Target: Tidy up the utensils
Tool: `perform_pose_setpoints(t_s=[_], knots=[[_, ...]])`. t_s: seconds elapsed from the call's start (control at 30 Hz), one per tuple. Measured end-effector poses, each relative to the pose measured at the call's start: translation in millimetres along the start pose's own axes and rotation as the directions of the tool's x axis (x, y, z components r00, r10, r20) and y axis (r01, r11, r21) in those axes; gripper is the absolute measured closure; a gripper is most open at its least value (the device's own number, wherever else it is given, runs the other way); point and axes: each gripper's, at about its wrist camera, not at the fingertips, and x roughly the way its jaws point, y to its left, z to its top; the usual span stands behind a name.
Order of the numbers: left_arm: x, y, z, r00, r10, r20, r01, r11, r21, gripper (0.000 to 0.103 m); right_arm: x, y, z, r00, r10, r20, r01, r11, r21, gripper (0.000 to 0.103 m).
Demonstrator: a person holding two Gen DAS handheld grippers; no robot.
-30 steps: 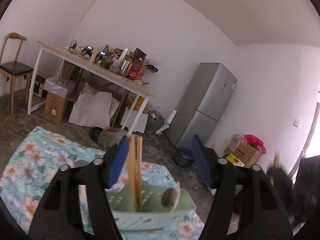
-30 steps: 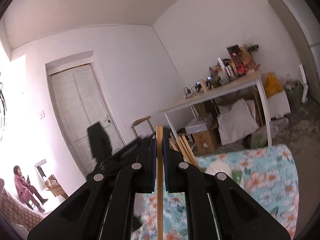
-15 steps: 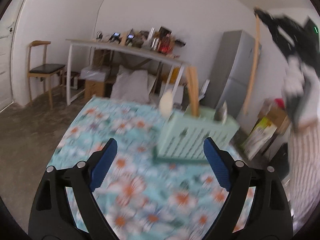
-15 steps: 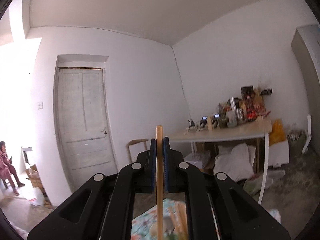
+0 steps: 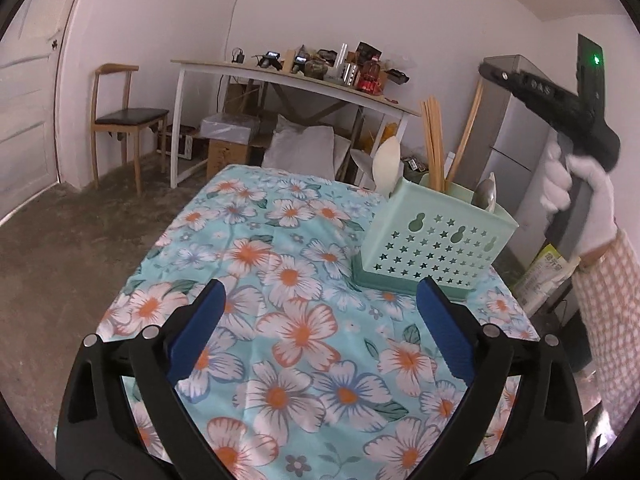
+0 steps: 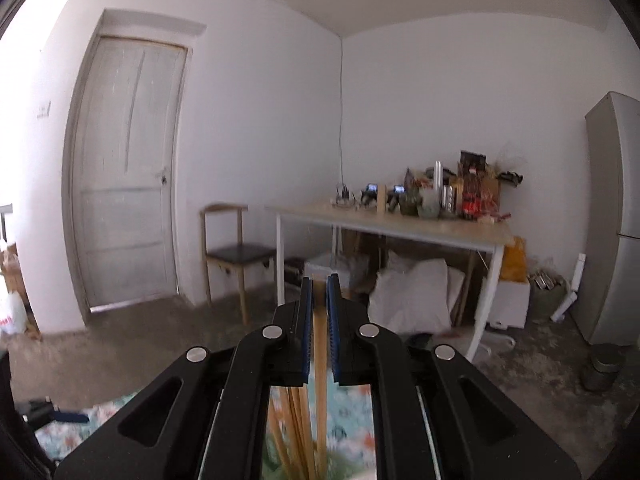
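Our right claw [image 6: 319, 312] is just letting go: its jaws are opening narrowly around a wooden chopstick [image 6: 319, 344], which stands between the blue pads with a sliver of daylight on each side, so we judge it already released into the mint-green utensil holder [image 5: 430, 240]. To finish well, we should let the jaws widen a little more, then lift straight up along the stick so neither pad drags it sideways or tips it out. In the left view that chopstick [image 5: 466, 132] leans away from the bundle of chopsticks [image 5: 434, 136] upright in the rear compartment.

Our left claw [image 5: 320, 320] hangs wide and empty over the flowered cloth on the worktop [image 5: 280, 280], just short of the holder, clear of the drop.

A pale spoon [image 5: 386, 164] juts from the holder's left compartment and a metal spoon [image 5: 486, 196] from the right; both stand near the chopsticks and could be knocked on the way out. Beyond are a cluttered side table [image 5: 296, 80], a chair [image 5: 124, 116] and a fridge [image 6: 612, 220], all well apart.
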Motion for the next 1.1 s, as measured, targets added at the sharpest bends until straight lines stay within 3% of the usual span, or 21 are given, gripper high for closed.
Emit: perform_pose_setpoints(t_s=[0.07,0.33,0.43,0.5,0.57,0.7,0.8,0.87,1.1], knots=[[-4,-2,1,1.0,0.012,0.006,-0.012,1.0,0.011,0.01,-13,0,-1,1.0,-0.011,0.001,0.011,1.0,0.008,0.073],[-29,-15,12,0.994,0.103,0.032,-0.105,0.993,0.048,0.01,-96,9,-14,0.999,-0.035,0.018,0.032,0.991,0.131,0.054],[-37,-21,15,0.99,0.136,0.031,-0.138,0.989,0.062,0.01,-115,16,-34,0.999,-0.03,-0.035,0.036,0.982,0.184,0.041],[-41,-26,17,0.983,0.182,0.025,-0.183,0.98,0.082,0.01,-123,26,-53,0.988,-0.095,-0.12,0.116,0.975,0.188,0.032],[-42,-30,19,0.976,0.218,0.013,-0.218,0.971,0.097,0.01,-124,34,-72,0.962,-0.159,-0.221,0.201,0.962,0.184,0.026],[-41,-38,21,0.966,0.259,-0.022,-0.255,0.961,0.106,0.01,-126,44,-101,0.91,-0.21,-0.357,0.287,0.941,0.177,0.015],[-41,-47,20,0.964,0.265,-0.039,-0.259,0.96,0.111,0.01,-125,52,-115,0.849,-0.29,-0.443,0.368,0.924,0.1,0.012],[-40,-54,20,0.96,0.275,-0.05,-0.268,0.956,0.117,0.01,-127,57,-118,0.819,-0.338,-0.463,0.402,0.915,0.043,0.011],[-42,-65,19,0.941,0.332,-0.07,-0.324,0.94,0.104,0.01,-138,55,-121,0.784,-0.408,-0.468,0.483,0.874,0.047,0.008]])
